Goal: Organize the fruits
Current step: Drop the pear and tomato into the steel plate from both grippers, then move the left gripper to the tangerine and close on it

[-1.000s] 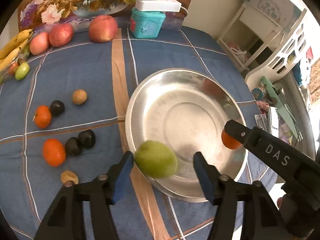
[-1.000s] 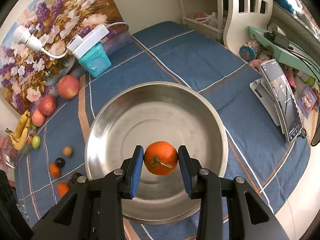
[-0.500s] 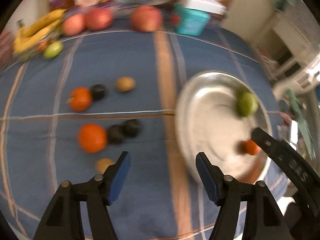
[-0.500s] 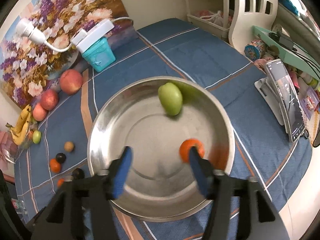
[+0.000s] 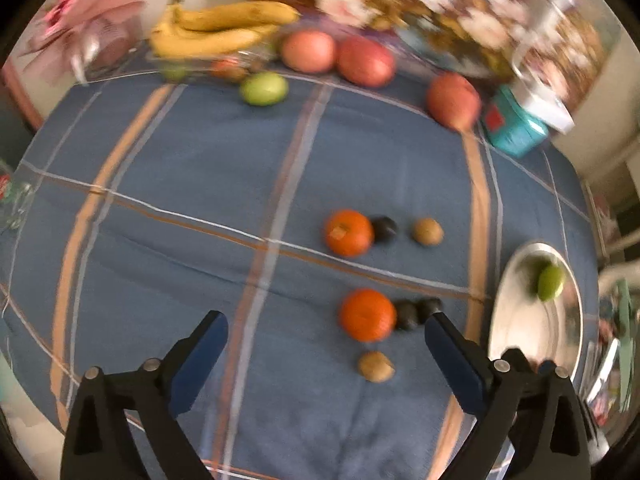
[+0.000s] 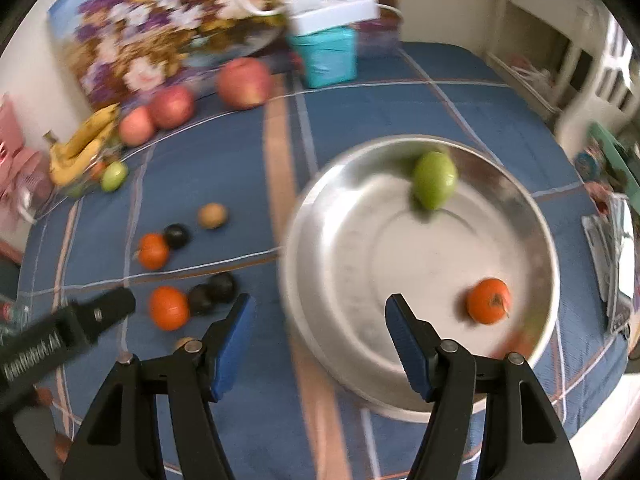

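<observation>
The counter (image 5: 168, 184), under a blue plaid cloth with orange and white stripes, has a broad bare stretch at its middle and at 9 o'clock in the left wrist view. Its far edge is crowded with a bunch of yellow bananas (image 5: 224, 30), three red apples (image 5: 362, 60), a small green fruit (image 5: 264, 88) and a teal box with a white lid (image 6: 326, 46).

The left gripper (image 5: 326, 350) points steeply down over the cloth, its jaws opening wide with nothing gripped. A small brown nut-like fruit (image 5: 375, 366) lies on the cloth between them, and a round orange tangerine (image 5: 367, 314) with two dark round fruits (image 5: 416, 312) sits just beyond. A second tangerine (image 5: 348, 232) lies farther off.

The right gripper (image 6: 318, 338) hangs tilted down over the near rim of the shallow round steel bowl (image 6: 316, 248), jaws parted and empty. Inside the bowl a green oval fruit (image 6: 434, 180) rests at 12 o'clock and an orange tangerine with a stem (image 6: 488, 300) at 4 o'clock.
</observation>
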Available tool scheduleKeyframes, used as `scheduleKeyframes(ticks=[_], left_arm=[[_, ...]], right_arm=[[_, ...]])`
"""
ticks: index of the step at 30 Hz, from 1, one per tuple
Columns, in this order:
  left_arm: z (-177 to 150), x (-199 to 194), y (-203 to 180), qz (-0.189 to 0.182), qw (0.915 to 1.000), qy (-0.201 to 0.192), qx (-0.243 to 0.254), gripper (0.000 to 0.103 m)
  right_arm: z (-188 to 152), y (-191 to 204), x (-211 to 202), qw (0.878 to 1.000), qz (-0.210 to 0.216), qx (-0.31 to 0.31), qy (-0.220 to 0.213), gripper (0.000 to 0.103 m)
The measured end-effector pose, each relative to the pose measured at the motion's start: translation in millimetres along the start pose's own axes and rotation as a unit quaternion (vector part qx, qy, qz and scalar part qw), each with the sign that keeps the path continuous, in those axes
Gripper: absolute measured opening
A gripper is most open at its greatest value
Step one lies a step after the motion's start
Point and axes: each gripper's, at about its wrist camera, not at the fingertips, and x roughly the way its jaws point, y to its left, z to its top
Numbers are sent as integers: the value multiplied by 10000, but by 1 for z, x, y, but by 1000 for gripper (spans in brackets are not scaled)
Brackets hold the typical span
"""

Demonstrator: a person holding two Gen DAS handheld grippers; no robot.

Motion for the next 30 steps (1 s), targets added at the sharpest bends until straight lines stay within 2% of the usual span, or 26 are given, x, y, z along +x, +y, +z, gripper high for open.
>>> scheduleKeyframes(ticks=[8, 10, 13, 21, 22, 24, 26, 30], left_arm=[[17, -16, 48, 104, 9981, -288, -542, 103], [20, -16, 49, 146, 9977, -341, -563, 103], [21, -20, 53, 201, 9974, -404, -561, 103], [19, -15, 46, 164, 9984, -354, -406, 103], [18, -14, 44, 176, 9986, -344, -367, 103], [17, -9, 42, 200, 9990, -274, -298, 103], [15, -2, 40, 170, 9993, -173, -282, 103], [11, 11, 35, 79, 9997, -47, -237, 103]], right_arm=[[0, 22, -13, 9993, 166, -145, -286, 68], [1, 23, -18, 9990, 203, -84, -390, 69], [3, 21, -21, 9987, 226, -14, -457, 77], [2, 20, -18, 9989, 207, 28, -424, 77], [1, 19, -18, 9989, 182, 37, -440, 79], [1, 19, -17, 9989, -59, 31, -470, 103], [0, 18, -15, 9987, -229, -15, -446, 103], [-1, 11, -9, 9989, -276, 103, -358, 103]])
